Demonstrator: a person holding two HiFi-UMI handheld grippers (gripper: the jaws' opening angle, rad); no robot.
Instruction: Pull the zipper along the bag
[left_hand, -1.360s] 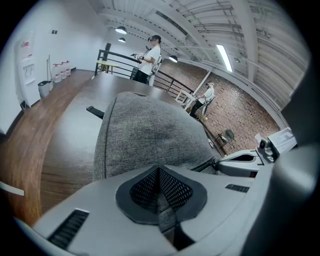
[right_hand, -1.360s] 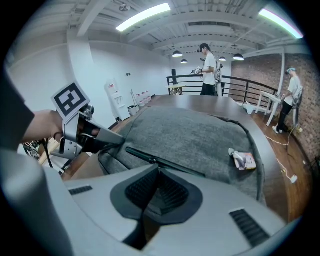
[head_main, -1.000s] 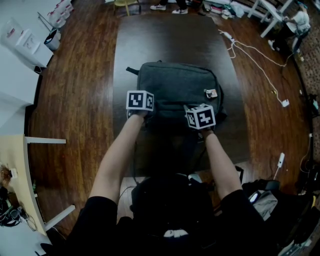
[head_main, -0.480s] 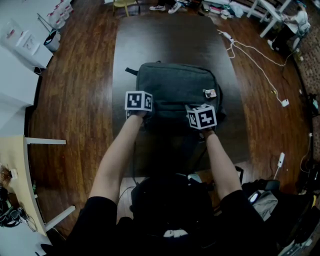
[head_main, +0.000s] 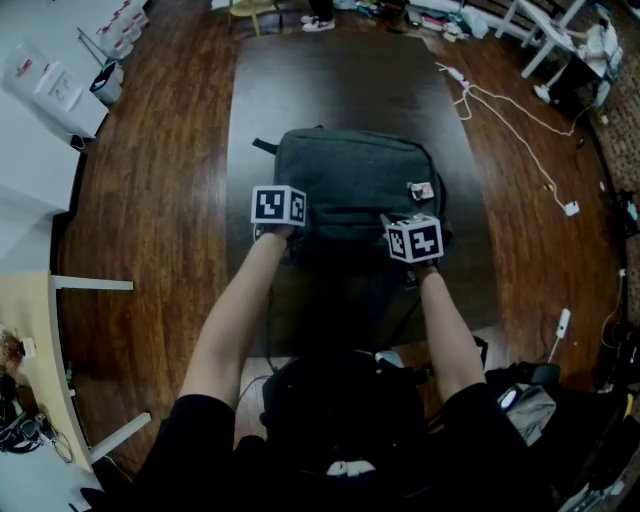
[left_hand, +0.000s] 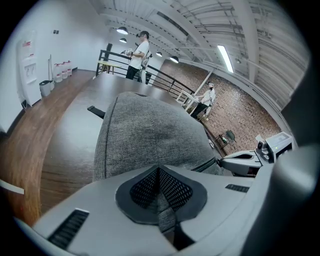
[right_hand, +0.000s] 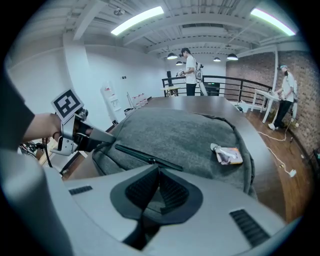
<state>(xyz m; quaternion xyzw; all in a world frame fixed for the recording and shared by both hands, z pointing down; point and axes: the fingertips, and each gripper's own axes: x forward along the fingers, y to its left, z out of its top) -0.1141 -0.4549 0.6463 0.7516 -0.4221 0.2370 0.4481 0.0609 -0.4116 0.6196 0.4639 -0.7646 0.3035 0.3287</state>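
Head view: we look from above person's head, steeply down, from afar; whole desk (head_main: 300, 80), bag (head_main: 350, 170) and floor (head_main: 150, 200) in frame.
Left tool (left_hand: 159, 175) camera: low at bag's near left corner, hard against fabric, facing along desk.
Right tool (right_hand: 159, 172) camera: near right corner, close, facing across bag along zipper (right_hand: 145, 156).
Each tool camera catches other tool at frame edge.
We find bag top shared by all three; tag (head_main: 421, 188) shared by head and right views.
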